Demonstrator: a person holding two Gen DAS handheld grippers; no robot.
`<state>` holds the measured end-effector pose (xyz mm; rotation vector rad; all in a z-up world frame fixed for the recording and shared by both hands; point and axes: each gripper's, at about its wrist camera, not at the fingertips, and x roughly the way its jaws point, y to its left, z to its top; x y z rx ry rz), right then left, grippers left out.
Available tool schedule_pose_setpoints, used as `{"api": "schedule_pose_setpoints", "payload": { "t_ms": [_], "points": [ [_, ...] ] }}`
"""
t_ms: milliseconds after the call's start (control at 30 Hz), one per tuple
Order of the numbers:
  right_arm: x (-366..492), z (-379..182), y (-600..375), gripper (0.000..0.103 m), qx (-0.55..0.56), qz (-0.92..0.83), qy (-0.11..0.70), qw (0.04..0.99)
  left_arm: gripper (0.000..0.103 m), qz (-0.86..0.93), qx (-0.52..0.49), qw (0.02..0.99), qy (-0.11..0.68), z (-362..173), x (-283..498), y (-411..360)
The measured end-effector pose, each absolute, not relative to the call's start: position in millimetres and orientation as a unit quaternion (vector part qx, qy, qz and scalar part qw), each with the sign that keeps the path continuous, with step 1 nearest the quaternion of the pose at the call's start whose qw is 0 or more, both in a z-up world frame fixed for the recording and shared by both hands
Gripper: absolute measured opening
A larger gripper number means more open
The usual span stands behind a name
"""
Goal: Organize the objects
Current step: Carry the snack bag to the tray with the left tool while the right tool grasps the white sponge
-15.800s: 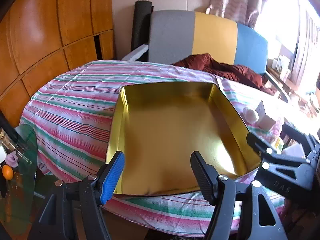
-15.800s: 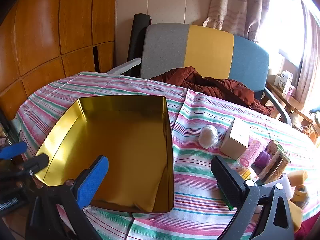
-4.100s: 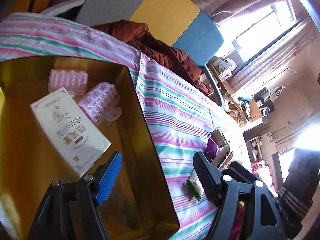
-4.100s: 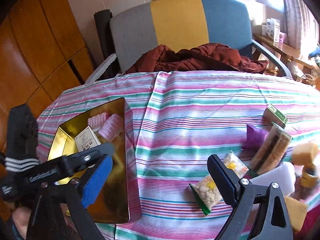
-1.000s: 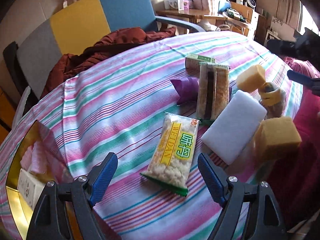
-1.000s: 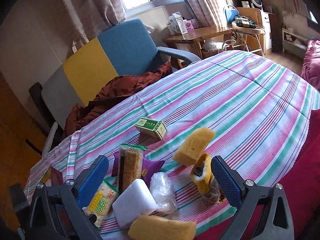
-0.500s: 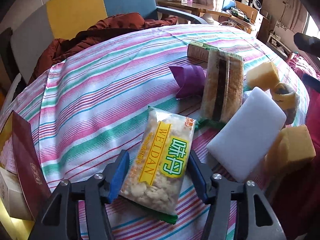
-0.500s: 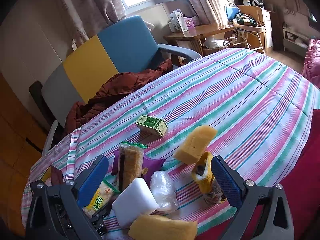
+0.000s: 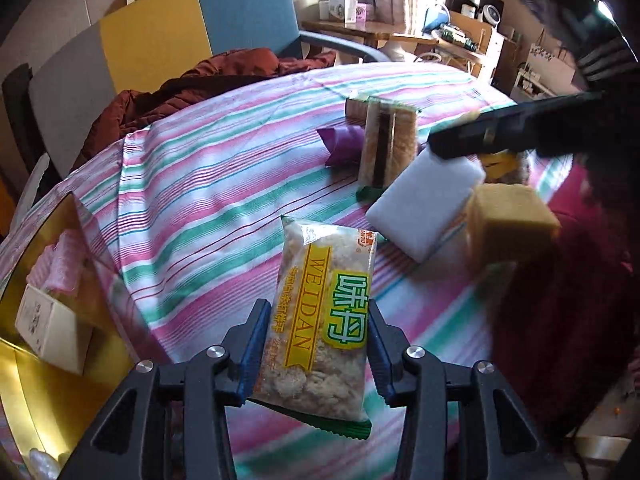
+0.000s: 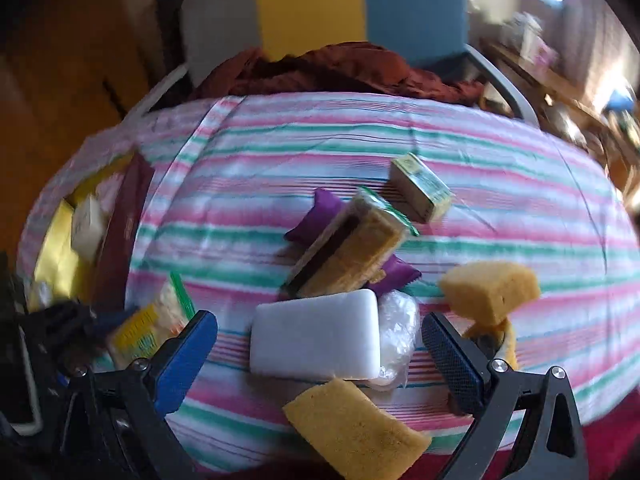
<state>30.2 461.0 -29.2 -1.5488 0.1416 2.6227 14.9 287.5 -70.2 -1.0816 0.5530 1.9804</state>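
Gripping the snack bag point(image 9: 320, 312) across its width, the left gripper point(image 9: 316, 344) has both pads pressed to the bag's lower half; the bag sits at 6 o'clock in the left wrist view, lifted clear of the striped cloth point(image 9: 208, 184) as far as can be judged. The right gripper point(image 10: 320, 344) stands wide and holds nothing, its fingers straddling the white block point(image 10: 316, 334) without touching it.

Handling, as judged: the bag is light, crinkly film over loose, brittle pieces — soft enough to sag and slick enough to slip, so a grip across the filled middle suits it better than the flat sealed ends, and a hard squeeze would likely crush the contents. The sponges should be light and springy, taken by their flat sides; the white block looks firmer.

Destination: the gold tray point(image 9: 44, 396) at 9 o'clock in the left wrist view.

Count on the cloth, right wrist view:
- sponges — two yellow point(image 10: 490, 290) point(image 10: 356, 430)
- one white block
- one clear plastic wad point(image 10: 398, 334)
- one wrapped wafer pack point(image 10: 352, 246)
- one purple pouch point(image 10: 316, 218)
- one green box point(image 10: 420, 188)

Inside the tray, left wrist view: one white box point(image 9: 50, 332) and pink items point(image 9: 66, 266), number unclear.
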Motion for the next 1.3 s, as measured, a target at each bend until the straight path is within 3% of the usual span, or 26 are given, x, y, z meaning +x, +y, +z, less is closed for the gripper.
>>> {"api": "schedule_pose_setpoints", "payload": {
  "t_ms": [233, 433, 533, 567, 600, 1000, 1300],
  "points": [
    [13.7, -58.6, 398.1, 0.103, -0.601, 0.749, -0.276, -0.029, 0.046, 0.793, -0.431, 0.402, 0.155, -43.4, 15.8, 241.2],
    [-7.0, -101.5, 386.2, 0.103, -0.637, 0.672, -0.374, -0.042, 0.046, 0.801, -0.437, 0.391, 0.116, -34.1, 11.7, 212.7],
    [-17.1, -106.1, 395.1, 0.095, -0.651, 0.674, -0.346, -0.046, 0.046, 0.805, -0.440, 0.382, 0.109, -34.8, 8.7, 202.0],
    [-17.0, -102.2, 396.8, 0.080, -0.650, 0.681, -0.333, -0.054, 0.046, 0.806, -0.441, 0.381, 0.107, -35.7, 8.1, 199.5],
    [-17.0, -97.1, 397.7, 0.073, -0.644, 0.691, -0.323, -0.056, 0.046, 0.806, -0.443, 0.378, 0.104, -36.4, 8.0, 196.8],
    [-17.0, -14.7, 405.8, 0.071, -0.537, 0.820, -0.196, -0.019, 0.046, 0.818, -0.441, 0.361, 0.076, -31.9, 8.1, 177.6],
    [-16.0, 28.7, 337.3, 0.071, -0.448, 0.889, -0.061, -0.077, 0.046, 0.846, -0.431, 0.312, 0.034, -18.5, -0.1, 123.5]
  ]
}}
